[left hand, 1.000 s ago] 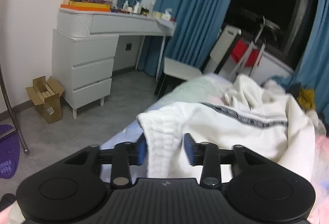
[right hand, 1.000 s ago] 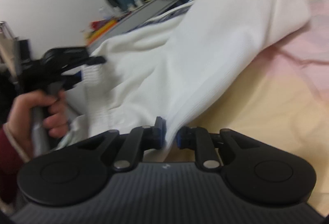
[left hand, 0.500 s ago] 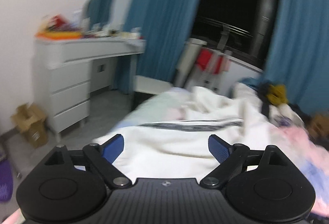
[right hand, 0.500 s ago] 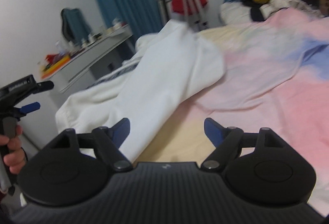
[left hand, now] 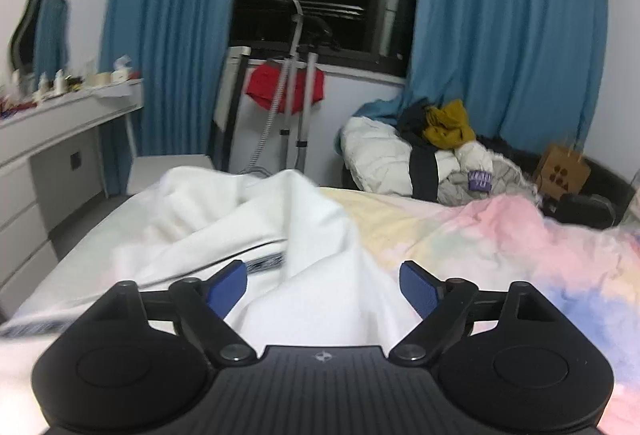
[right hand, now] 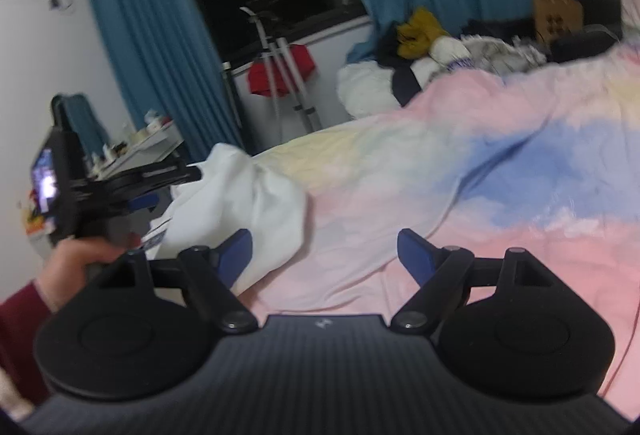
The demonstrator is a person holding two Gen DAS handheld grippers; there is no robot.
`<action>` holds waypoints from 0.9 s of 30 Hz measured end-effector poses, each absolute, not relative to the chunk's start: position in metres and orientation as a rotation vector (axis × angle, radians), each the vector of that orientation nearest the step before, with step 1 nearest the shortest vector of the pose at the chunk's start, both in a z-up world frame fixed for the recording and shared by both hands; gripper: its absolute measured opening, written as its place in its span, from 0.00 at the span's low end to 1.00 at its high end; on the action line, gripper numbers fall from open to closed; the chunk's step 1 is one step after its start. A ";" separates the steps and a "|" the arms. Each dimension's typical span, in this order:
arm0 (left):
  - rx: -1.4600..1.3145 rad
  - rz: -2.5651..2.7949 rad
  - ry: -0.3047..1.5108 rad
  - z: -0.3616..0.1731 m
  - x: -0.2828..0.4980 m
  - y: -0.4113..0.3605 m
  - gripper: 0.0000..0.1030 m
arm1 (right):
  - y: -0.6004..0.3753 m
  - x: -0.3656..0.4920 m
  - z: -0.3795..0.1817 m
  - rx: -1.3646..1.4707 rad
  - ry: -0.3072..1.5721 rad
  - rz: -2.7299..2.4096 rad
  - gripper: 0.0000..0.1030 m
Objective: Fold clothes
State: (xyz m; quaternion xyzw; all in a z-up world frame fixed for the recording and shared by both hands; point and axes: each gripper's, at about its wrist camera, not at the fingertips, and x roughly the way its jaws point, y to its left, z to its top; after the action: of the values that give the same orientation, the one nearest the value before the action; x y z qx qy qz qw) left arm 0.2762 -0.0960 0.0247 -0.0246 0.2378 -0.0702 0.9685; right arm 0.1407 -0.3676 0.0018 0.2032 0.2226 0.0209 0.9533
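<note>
A white garment with a dark patterned stripe [left hand: 248, 227] lies crumpled on the left side of the bed. My left gripper [left hand: 322, 285] is open and empty, just above its near part. In the right wrist view the garment [right hand: 236, 203] lies left of centre. My right gripper [right hand: 324, 251] is open and empty over the pastel bedspread [right hand: 460, 195], to the right of the garment. The left gripper [right hand: 136, 191] also shows there, held in a hand at the left edge.
A pile of clothes [left hand: 432, 151] lies at the far end of the bed. A drying rack with a red garment [left hand: 288, 91] stands by the window. A white dresser [left hand: 52, 139] is at the left, beside blue curtains [left hand: 168, 47].
Both grippers let go of the white garment and opened wide. The garment dropped onto the bed. Both views swung right, toward the window and the far end of the bed.
</note>
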 end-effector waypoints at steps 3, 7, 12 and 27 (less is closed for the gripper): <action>-0.012 -0.117 0.506 0.012 0.322 -0.126 0.69 | -0.379 0.152 -0.015 0.438 0.470 0.035 0.79; 0.063 -0.066 0.533 -0.013 0.378 -0.150 0.41 | -0.396 0.175 -0.039 0.464 0.515 0.027 0.79; 0.153 -0.067 0.526 -0.034 0.396 -0.167 0.04 | -0.399 0.203 -0.070 0.460 0.584 0.043 0.79; 0.032 -0.584 0.339 0.025 0.143 -0.169 0.03 | -0.420 0.161 -0.018 0.509 0.352 0.076 0.79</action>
State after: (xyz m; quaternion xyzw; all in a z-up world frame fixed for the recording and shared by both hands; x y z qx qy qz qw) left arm 0.1430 -0.1687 0.0250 0.0158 0.1661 -0.2863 0.9435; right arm 0.1607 -0.4197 -0.0184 0.2506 0.1731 0.0374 0.9518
